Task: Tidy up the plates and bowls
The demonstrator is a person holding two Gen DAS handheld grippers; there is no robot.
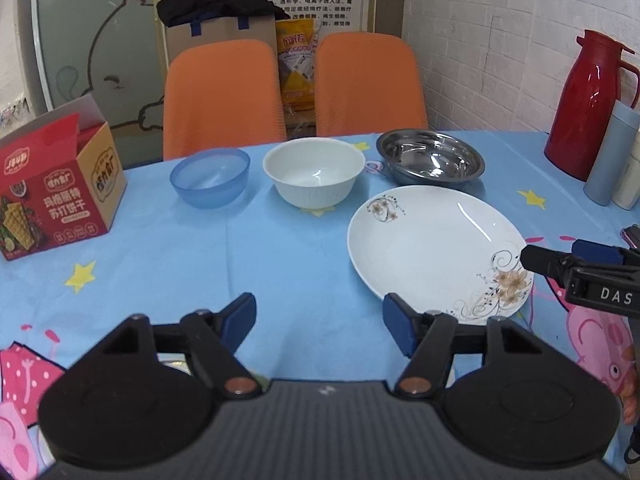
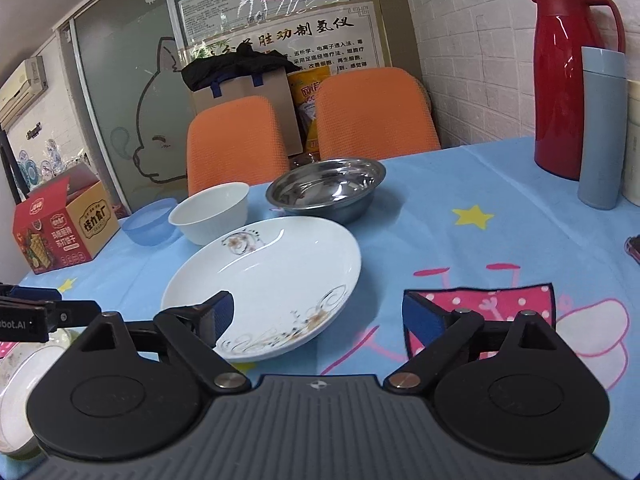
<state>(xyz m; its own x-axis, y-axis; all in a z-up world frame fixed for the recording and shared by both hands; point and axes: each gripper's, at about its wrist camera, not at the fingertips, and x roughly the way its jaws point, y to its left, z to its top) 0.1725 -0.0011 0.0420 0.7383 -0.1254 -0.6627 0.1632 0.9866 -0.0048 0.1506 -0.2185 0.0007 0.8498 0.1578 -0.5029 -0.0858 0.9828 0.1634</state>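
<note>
Both tongs hang over the table with nothing in them. The left gripper (image 1: 319, 326) stands with its blue pads wide apart over bare blue cartoon tablecloth (image 1: 192, 264). The right gripper (image 2: 318, 316) is spread just as wide, and the near rim of the round white china plate with brown flower sprays (image 2: 264, 276) lies between its jaws, nearer the left pad; neither pad presses on it, so far as I can see.

Seen from the left tongs, that plate (image 1: 432, 248) sits ahead and to the right, and the tip of the right tongs (image 1: 538, 258) reaches in at its far right edge. My guess is the plate comes first because it is the widest, flattest piece and would make a base.

Beyond the plate, ahead of both tongs, three bowls stand in a row near the far table edge, apart from one another: a translucent blue plastic bowl (image 1: 210, 178) leftmost, a white ribbed ceramic bowl (image 1: 314, 178) in the middle, a shiny steel basin (image 1: 430, 159) rightmost, just behind the plate. All sit mouth-up, handy for nesting.

Below the right tongs' left jaw another pale dish (image 2: 24, 392) shows, half hidden. Nothing looks stacked yet.
</note>
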